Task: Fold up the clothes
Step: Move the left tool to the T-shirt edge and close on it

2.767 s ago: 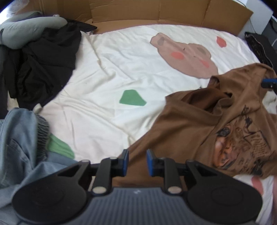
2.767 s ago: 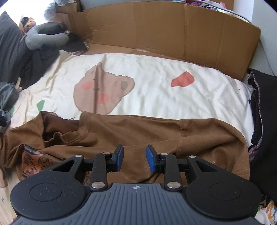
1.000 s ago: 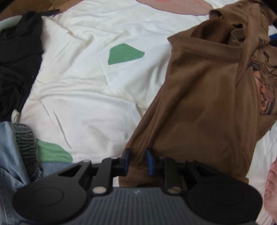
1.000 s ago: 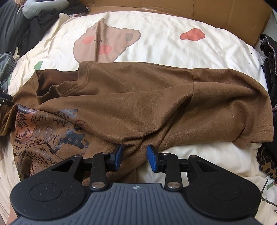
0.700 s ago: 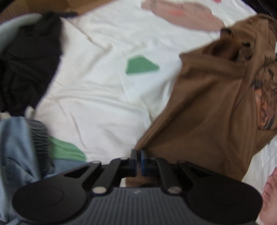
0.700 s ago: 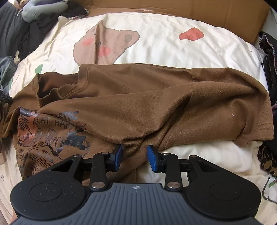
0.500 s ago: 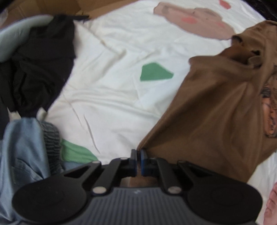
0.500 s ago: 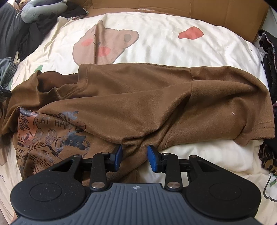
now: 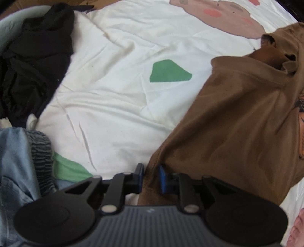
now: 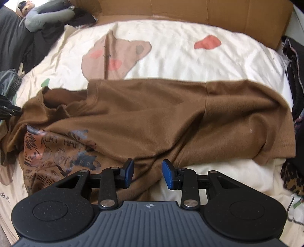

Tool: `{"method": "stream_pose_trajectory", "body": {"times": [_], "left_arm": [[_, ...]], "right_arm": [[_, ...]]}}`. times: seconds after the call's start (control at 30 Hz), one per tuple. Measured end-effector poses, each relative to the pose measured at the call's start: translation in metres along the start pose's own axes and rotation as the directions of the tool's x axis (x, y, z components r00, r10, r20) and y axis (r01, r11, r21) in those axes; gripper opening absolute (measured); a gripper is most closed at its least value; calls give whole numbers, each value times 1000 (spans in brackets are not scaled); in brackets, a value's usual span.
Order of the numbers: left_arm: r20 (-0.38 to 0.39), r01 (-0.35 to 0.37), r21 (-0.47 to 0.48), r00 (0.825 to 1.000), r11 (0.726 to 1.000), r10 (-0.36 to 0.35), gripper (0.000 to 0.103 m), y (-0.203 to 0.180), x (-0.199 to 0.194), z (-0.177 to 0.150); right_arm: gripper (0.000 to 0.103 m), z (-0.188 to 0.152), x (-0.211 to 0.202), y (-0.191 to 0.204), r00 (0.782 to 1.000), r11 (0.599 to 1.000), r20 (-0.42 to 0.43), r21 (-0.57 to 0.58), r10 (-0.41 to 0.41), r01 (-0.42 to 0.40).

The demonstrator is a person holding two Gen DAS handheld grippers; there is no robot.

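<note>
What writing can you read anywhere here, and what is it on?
"CAT HAP...": graphic print on the brown T-shirt, smeared and partly folded under; the rest is unreadable.
Small dark characters on the bedsheet at its lower left edge: too small to read.
Nothing else legible.

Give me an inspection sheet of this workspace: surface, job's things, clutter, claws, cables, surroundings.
Surface: white duvet printed with a bear face and green and red patches, creased.
Job's things: brown T-shirt lying crumpled and unfolded, graphic print showing at one end.
Clutter: black garments and light blue jeans heaped at the bed's edge; dark patterned clothes on the other side.
Claws: left claw has just been opening, shirt hem between its jaws, pads not pressing it; right claw open over the shirt's near edge.
Cables: nothing seen.
Surroundings: cardboard panels along the far side; a bare foot at the edge.
</note>
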State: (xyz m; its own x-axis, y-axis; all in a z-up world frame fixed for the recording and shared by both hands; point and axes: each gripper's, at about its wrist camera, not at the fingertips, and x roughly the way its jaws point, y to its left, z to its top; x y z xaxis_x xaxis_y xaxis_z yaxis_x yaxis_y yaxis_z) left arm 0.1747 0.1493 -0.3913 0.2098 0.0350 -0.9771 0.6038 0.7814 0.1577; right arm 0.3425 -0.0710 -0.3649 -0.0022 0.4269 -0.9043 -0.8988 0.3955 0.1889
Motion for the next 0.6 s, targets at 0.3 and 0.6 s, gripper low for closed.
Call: {"method": "stream_pose_trajectory", "body": {"times": [0.3,0.6], "left_arm": [[-6,17,-24,1000,1000,-17,23,5,-3,-12],[14,54,-21,998,998,-53,14,11,-5,-18]], "right_arm": [[40,26,-13,-25,995,998,78,19,-59,58],[40,23,1,-28,996,995,60,71,-72,67]]}}
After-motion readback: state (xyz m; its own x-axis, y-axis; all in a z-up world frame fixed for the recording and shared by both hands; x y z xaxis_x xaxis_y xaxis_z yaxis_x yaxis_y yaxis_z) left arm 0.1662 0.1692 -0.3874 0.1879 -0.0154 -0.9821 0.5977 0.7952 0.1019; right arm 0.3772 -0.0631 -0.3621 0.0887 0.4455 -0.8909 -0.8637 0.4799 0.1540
